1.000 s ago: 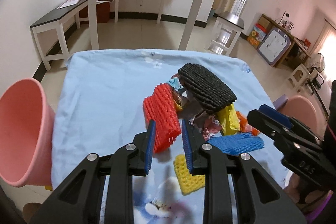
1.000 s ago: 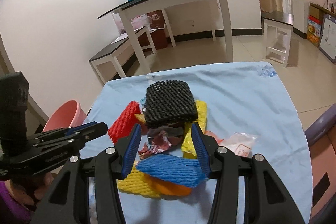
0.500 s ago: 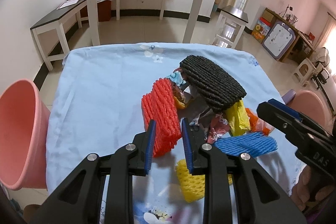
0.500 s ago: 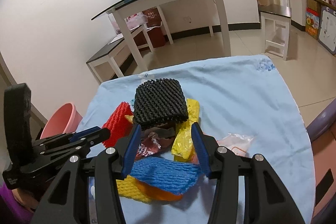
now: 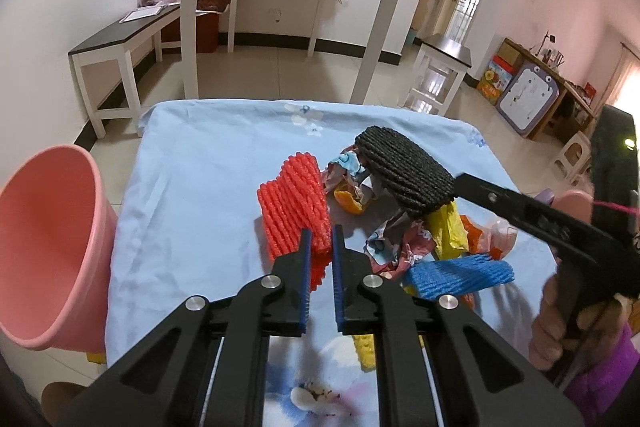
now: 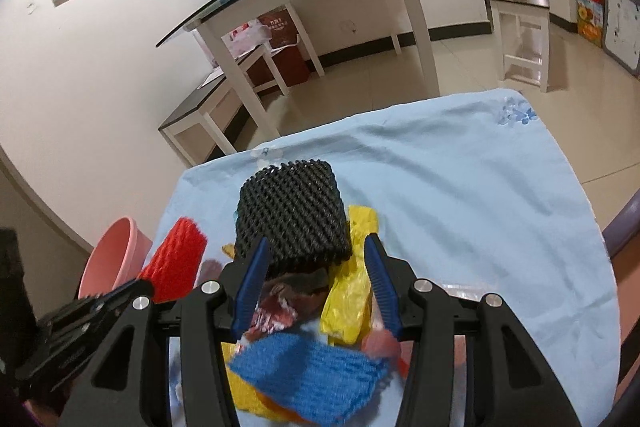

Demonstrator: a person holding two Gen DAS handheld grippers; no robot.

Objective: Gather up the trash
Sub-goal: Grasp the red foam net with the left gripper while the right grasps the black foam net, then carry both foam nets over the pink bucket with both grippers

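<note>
Left wrist view: worktop [image 5: 192, 195] under a blue cloth, pink bin [image 5: 44, 247] at 9 o'clock, trash heap mid-cloth. The left gripper [image 5: 319, 239] has its jaws closing on the near edge of the red net [image 5: 292, 203], so I'd get a deep bite before lifting toward the bin. Right gripper [image 6: 316, 259] has jaws spread either side of the black net [image 6: 292, 211], not pinching.

Red foam net [image 5: 294, 205]; black net [image 5: 404, 169]; pink bucket [image 5: 44, 247].
</note>
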